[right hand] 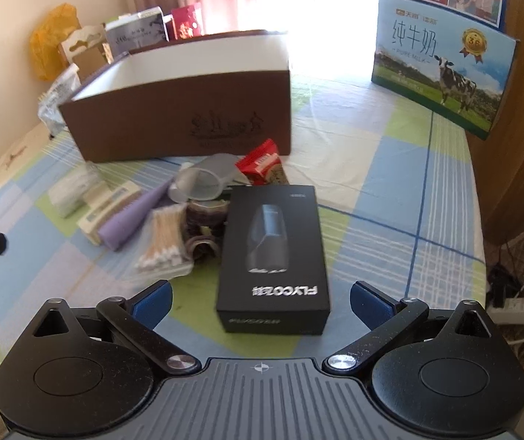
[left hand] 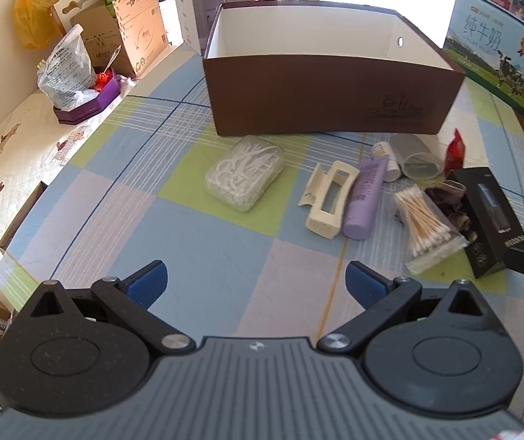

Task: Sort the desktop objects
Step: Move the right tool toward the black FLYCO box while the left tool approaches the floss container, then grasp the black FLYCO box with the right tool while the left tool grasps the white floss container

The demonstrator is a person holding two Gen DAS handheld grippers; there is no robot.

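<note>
Sorting hasn't really started: brown box [left hand: 328, 99] looks empty. Both grippers' fingers are spread wide, right gripper [right hand: 260, 302] lined up on the black box [right hand: 273, 256], probably grabbing next.

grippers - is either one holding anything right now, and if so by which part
Nothing is held. The left gripper and the right gripper are both open and empty; the black box lies untouched on the table.

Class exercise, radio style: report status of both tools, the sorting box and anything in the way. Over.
Left tool open, holding nothing, over bare cloth. Right tool open, black shaver box lined up between its fingers. Brown box looks empty. Cotton swabs crowd the shaver box's left side.
</note>
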